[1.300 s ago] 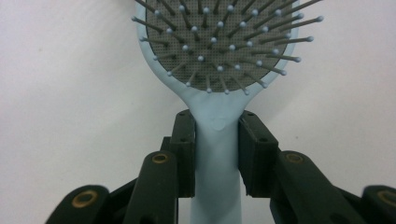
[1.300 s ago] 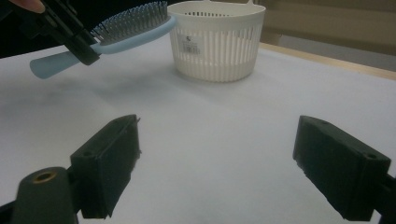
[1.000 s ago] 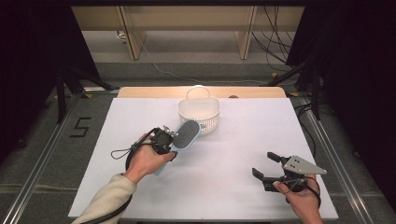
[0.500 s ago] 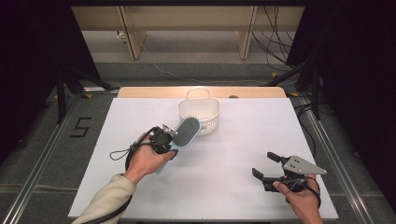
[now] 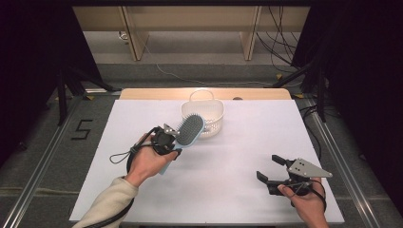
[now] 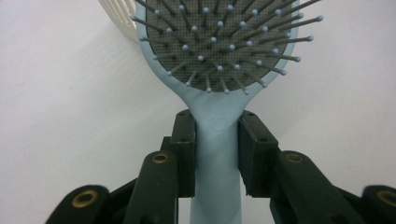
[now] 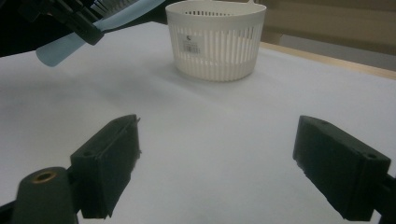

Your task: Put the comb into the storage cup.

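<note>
Your left gripper has its fingers clenched on the handle of the light-blue paddle hairbrush, raised just beside the white slotted plastic basket. Carry it over the rim, then release; right gripper rests released on the table

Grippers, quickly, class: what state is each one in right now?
Left gripper: closed on the light blue hairbrush, jaws clamping its handle, near the white basket.
Right gripper: open, nothing between its jaws, above the white table.
</note>
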Action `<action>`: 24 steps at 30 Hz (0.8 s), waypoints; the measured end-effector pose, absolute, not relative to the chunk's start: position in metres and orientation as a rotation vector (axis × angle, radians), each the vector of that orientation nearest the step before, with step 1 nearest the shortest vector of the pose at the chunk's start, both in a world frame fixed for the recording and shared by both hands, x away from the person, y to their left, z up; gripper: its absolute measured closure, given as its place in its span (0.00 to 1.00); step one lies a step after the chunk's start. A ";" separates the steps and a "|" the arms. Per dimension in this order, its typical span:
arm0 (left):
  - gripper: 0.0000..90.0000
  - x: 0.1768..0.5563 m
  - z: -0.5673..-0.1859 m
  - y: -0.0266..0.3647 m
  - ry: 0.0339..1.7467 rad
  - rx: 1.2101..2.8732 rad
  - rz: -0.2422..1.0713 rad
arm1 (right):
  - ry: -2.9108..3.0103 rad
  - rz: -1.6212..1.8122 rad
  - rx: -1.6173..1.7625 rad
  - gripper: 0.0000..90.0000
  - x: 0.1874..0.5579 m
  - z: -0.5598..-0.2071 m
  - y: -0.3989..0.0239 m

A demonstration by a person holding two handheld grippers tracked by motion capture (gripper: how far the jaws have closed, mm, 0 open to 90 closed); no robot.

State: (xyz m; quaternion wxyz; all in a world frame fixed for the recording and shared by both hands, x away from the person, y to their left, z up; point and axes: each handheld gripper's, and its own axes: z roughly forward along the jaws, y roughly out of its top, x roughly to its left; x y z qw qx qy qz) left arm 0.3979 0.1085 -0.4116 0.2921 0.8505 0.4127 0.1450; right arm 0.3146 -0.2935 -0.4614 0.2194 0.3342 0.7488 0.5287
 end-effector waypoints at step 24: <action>0.78 0.400 -0.411 0.112 1.066 2.213 0.447 | 2.073 1.463 0.927 0.17 0.314 -0.461 -0.294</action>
